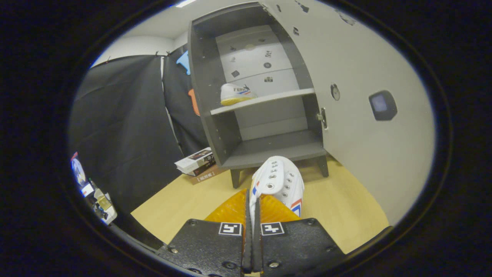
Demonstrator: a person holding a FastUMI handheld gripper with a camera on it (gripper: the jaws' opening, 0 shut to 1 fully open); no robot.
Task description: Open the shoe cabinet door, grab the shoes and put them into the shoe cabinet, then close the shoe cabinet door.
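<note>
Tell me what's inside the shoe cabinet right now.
One white sneaker sits on the middle shelf of the shoe cabinet; the bottom shelf looks bare. The second sneaker, pinched in the tongs, hides part of its front edge.

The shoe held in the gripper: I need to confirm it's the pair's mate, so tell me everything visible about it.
The white lace-up sneaker has metal eyelets, no laces visible, red-and-blue side stripes and a translucent orange sole. It hangs toe-forward, tilted, above the light wooden floor, just before the open grey shoe cabinet. The gripper is shut on its upper's edge.
</note>
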